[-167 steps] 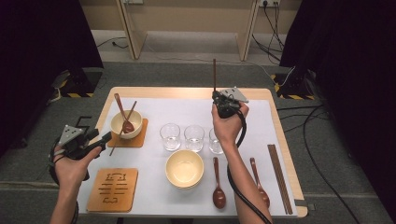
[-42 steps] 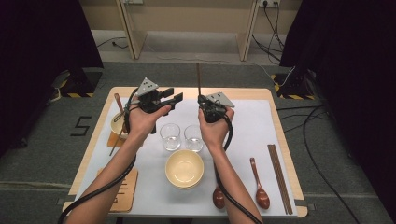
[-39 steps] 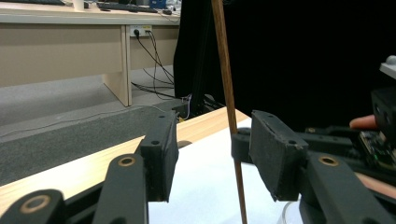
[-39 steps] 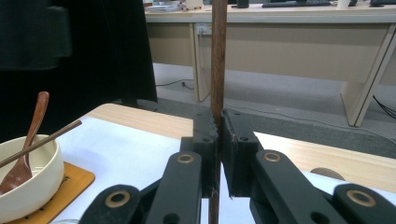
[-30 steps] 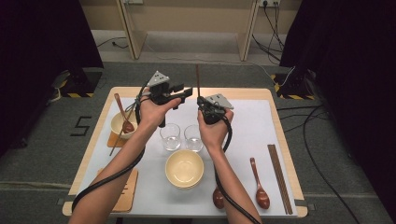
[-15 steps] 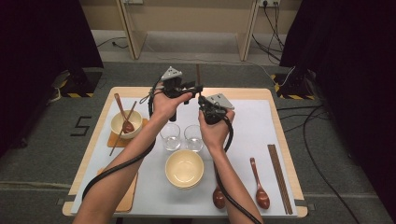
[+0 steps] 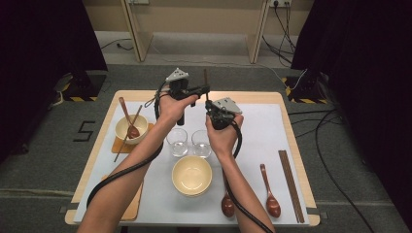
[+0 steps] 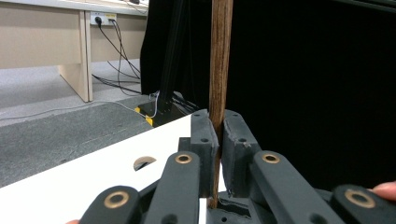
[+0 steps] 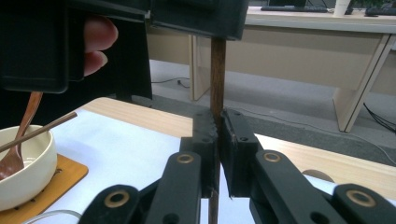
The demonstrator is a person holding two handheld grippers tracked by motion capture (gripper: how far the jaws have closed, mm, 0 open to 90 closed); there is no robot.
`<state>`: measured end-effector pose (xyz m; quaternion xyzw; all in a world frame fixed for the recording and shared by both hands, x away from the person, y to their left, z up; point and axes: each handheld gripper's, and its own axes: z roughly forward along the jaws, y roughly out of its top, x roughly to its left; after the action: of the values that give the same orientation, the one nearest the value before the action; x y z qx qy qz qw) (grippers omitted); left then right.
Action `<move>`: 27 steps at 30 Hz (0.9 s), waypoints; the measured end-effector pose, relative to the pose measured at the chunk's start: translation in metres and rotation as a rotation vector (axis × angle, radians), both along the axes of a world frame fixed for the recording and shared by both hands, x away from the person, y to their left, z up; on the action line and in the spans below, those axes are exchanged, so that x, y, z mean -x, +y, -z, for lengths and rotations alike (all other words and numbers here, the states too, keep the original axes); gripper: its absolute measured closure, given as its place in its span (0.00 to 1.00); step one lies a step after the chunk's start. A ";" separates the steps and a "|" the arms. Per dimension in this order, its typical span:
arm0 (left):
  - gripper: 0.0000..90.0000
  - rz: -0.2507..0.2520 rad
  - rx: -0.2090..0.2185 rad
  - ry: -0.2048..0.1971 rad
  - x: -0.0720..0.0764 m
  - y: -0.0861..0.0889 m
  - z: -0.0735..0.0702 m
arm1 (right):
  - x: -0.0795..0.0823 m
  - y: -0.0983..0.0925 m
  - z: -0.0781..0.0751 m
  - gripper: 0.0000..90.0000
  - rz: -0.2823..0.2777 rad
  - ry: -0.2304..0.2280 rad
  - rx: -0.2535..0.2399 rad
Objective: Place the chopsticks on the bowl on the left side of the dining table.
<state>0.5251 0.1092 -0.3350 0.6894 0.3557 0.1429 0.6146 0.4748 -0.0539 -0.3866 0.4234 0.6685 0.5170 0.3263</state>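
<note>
Both gripper views show jaws clamping one upright chopstick [image 8: 219, 70], seemingly thinner from above.

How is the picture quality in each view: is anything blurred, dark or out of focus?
High view: even light, slightly soft, black curtains at both sides. Left gripper view: chopstick sharp before a dark curtain. Right gripper view: the near black gripper body at the top is dark; bowl slightly soft.

Dark brown chopstick [image 8: 220, 60]; black grippers
</note>
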 end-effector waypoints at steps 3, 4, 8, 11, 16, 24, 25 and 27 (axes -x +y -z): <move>0.93 -0.015 0.005 -0.010 0.001 0.003 -0.001 | 0.000 -0.001 -0.002 0.83 -0.002 0.009 0.010; 0.93 -0.025 0.002 -0.020 0.002 0.005 -0.002 | 0.001 -0.002 -0.003 0.79 0.000 0.012 0.013; 0.93 -0.048 -0.004 -0.034 0.002 0.010 -0.004 | 0.006 -0.006 -0.007 0.72 0.003 0.023 0.045; 0.93 -0.063 -0.009 -0.050 0.004 0.015 -0.007 | 0.009 -0.011 -0.009 0.67 -0.005 0.040 0.049; 0.93 -0.082 -0.002 -0.068 0.009 0.023 -0.012 | 0.012 -0.022 -0.004 0.63 0.004 0.068 0.042; 0.93 -0.116 -0.009 -0.081 0.014 0.039 -0.015 | 0.019 -0.040 0.006 0.69 0.012 0.076 0.055; 0.93 -0.121 -0.011 -0.084 0.015 0.042 -0.015 | 0.020 -0.042 0.006 0.69 0.014 0.079 0.059; 0.93 -0.133 -0.020 -0.095 0.017 0.046 -0.016 | 0.023 -0.047 0.007 0.70 0.019 0.074 0.068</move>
<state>0.5080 0.1553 -0.3193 0.6628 0.3696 0.2193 0.6132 0.4521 -0.1010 -0.3932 0.4373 0.6934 0.4746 0.3205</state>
